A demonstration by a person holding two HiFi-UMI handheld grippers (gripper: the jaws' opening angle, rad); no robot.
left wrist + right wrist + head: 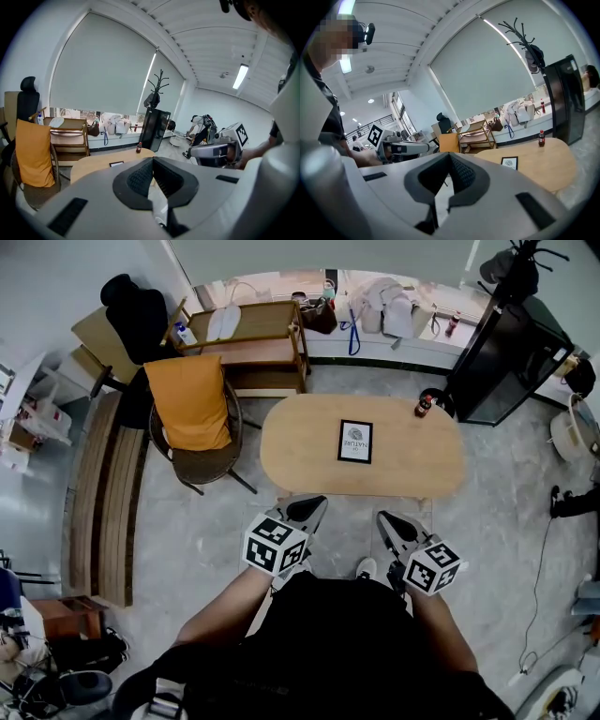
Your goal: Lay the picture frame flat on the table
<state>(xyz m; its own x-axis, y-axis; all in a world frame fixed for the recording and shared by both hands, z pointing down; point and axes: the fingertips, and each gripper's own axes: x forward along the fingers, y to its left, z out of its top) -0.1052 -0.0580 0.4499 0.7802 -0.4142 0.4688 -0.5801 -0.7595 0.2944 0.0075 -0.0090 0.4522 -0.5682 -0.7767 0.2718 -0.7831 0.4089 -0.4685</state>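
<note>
**Operator:** Start with the head view. Where is everything?

**Coach:** The picture frame (pixel 355 442) sits near the middle of the oval worktop (pixel 300 451), with its printed face towards you. A small bottle (pixel 424 407) stands well apart from it, at the far right edge. Your left claw (pixel 309 507) and right claw (pixel 392 521) hang just short of the near edge, neither touching anything. From here I can't tell whether the frame leans on a stand or already lies flat, so check that before you commit.

**Operator:** And the left gripper view?

**Coach:** The left claw (pixel 152 176) has its jaws pressed together with nothing between them. The picture frame (pixel 116 164) shows low and thin on the wood beyond, well out of reach. I'd open the jaws before you lean in, not once you are over the frame.

**Operator:** The right gripper view?

**Coach:** It's the same there: the right claw (pixel 449 174) is fully closed and empty. The picture frame (pixel 509 162) lies ahead and to the right, and the bottle (pixel 541 138) is farther off. If the frame does stand, my advice is to take the top edge with one claw and steady the bottom edge with the other. Then tip it back slowly so the glass meets the wood gently. Keep your elbow away from the bottle as you reach.
</note>
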